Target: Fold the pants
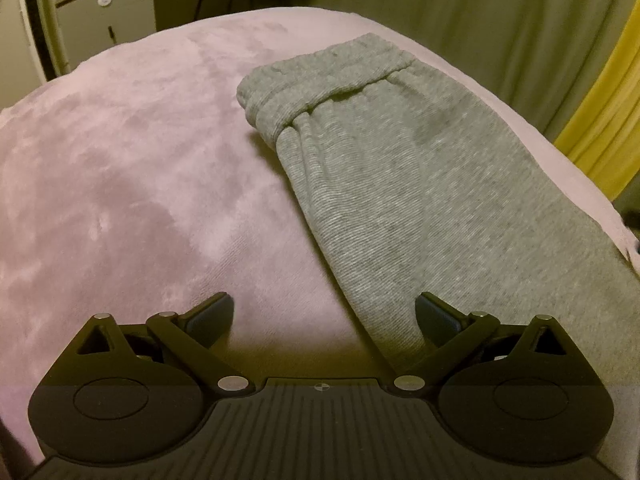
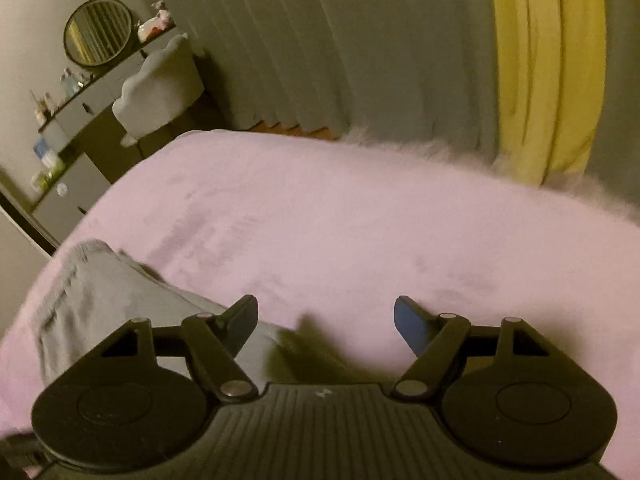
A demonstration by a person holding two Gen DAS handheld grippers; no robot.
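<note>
Lying folded lengthwise on the pink blanket (image 1: 120, 168), item one: grey pants (image 1: 400, 184), a soft ribbed knit, the two legs stacked into one long strip. Waistband (image 1: 320, 76), gathered and elastic, at the end of the pants farthest from both grippers; the opposite end runs out of sight below the left wrist view, so the hems cannot be placed. Long axis of the pants: slanting from the waistband down toward the left gripper (image 1: 324, 314), passing under its right-hand finger. Left gripper: jaws wide apart, nothing between the pads, poised just above the near part of the pants, its left-hand finger over bare blanket beside the pants' edge. Right gripper (image 2: 326, 322): jaws likewise spread, empty, over the blanket (image 2: 360, 220) just to the side of the pants (image 2: 100, 292), which lie off its left-hand finger and reach away toward the far left. Judgement: the left gripper is the nearer to the pants and sits over their long edge; the right one must cross sideways to reach them. Next fold would likely run across the long axis, near end carried toward the waistband. Beyond the pants: grey curtain (image 2: 320, 40), yellow curtain (image 2: 548, 72), round mirror (image 2: 98, 31), cabinet (image 1: 106, 20).
</note>
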